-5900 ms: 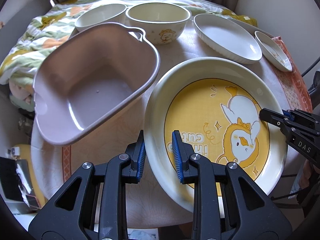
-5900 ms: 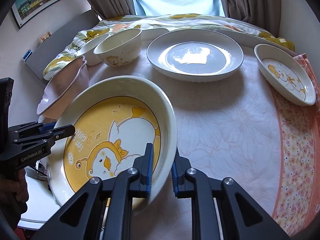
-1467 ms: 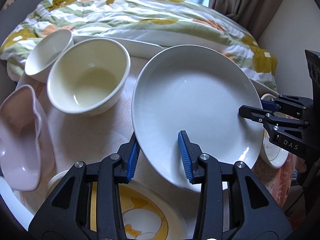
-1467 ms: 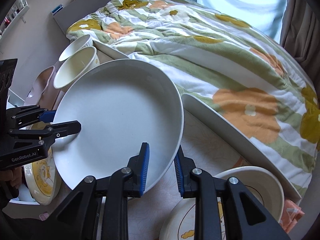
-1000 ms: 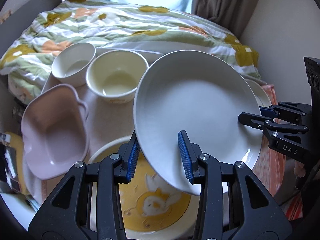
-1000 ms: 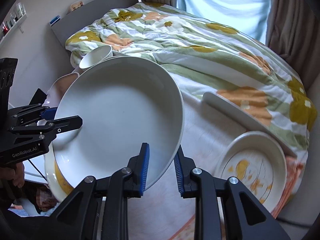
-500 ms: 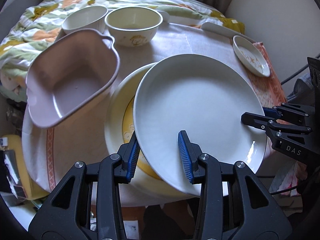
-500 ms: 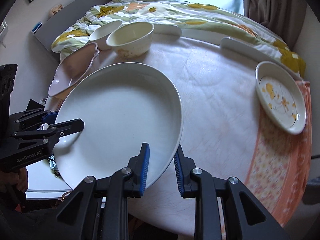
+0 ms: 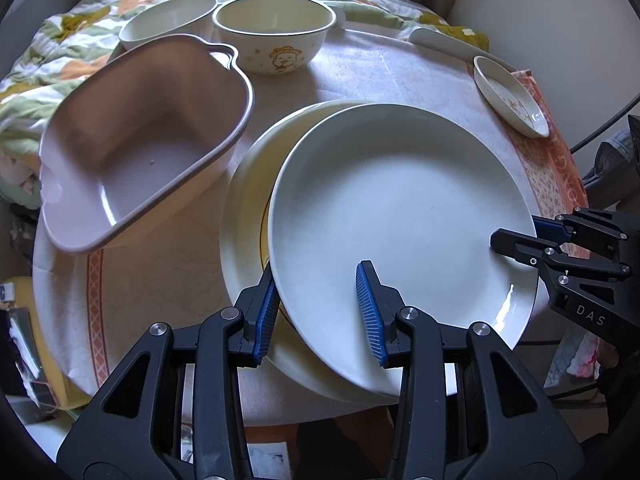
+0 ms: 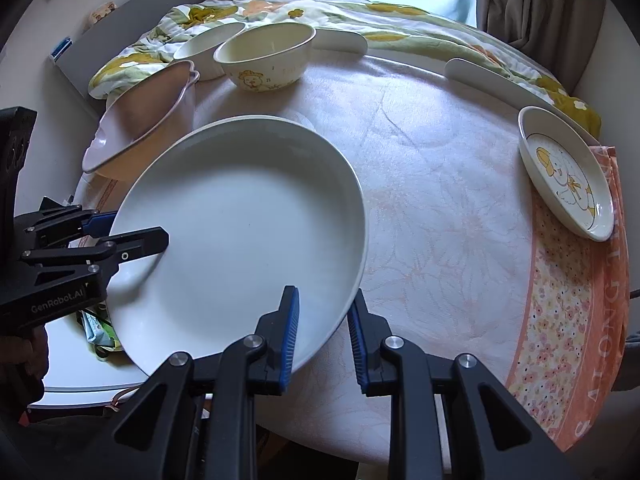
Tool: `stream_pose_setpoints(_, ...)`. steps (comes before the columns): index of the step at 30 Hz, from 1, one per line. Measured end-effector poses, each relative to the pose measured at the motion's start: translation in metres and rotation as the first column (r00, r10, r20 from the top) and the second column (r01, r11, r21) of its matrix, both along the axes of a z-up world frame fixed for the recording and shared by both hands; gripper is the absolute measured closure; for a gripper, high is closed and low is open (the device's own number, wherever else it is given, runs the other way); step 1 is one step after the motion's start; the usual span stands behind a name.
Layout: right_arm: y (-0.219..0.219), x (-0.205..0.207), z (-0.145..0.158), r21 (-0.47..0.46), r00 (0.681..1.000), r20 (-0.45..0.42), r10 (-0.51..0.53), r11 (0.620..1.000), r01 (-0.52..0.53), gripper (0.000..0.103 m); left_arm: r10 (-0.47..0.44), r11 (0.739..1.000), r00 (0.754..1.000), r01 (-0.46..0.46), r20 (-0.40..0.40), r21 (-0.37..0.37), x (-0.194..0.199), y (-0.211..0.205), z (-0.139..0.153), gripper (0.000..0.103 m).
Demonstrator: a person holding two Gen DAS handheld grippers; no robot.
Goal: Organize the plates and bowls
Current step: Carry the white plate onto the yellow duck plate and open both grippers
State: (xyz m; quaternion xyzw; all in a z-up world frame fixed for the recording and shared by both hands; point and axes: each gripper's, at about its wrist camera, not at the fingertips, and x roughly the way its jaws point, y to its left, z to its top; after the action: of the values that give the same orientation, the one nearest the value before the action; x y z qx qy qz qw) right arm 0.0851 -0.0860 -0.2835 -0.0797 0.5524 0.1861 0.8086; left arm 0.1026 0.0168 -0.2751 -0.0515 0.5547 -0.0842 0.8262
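A large plain white plate (image 9: 400, 216) is held at two places on its rim. My left gripper (image 9: 318, 276) is shut on its near edge, one blue pad over the rim and one under it. At the plate's right side my right gripper (image 10: 324, 296) is shut on the rim in the same way. The plate lies almost level over a bigger cream plate with a yellow centre (image 9: 248, 208), which shows only as a crescent at the left. Whether the two plates touch I cannot tell.
On the round clothed table (image 10: 440, 200) a pink tub (image 9: 140, 140) sits left of the plates. A cream bear-print bowl (image 9: 276, 36) and a white bowl (image 9: 168, 20) stand at the far edge. A small duck dish (image 10: 566, 172) lies at the right, a quilted bed beyond.
Both grippers carried the white plate from the far side of the table toward the near edge and down, over the yellow plate. In the last half second it barely moved.
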Motion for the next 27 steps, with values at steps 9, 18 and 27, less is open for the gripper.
stream_pose_setpoints(9, 0.006, -0.001, 0.0, -0.044, 1.0, 0.021, 0.01, 0.999, -0.009, 0.081, -0.032, 0.993, 0.999, 0.031, 0.009, 0.111, 0.007, -0.011, -0.003, 0.068)
stream_pose_setpoints(18, 0.009, 0.0, 0.002, -0.069, 1.0, 0.027, 0.005, 0.998, -0.003, 0.08, -0.076, 0.956, 0.997, 0.068, 0.02, 0.285, 0.009, -0.025, -0.003, 0.068)
stream_pose_setpoints(27, 0.012, 0.003, 0.001, -0.091, 0.999, 0.034, 0.009, 0.996, -0.006, 0.08, -0.125, 0.906, 0.992, 0.102, 0.029, 0.41, 0.005, -0.036, -0.002, 0.068)
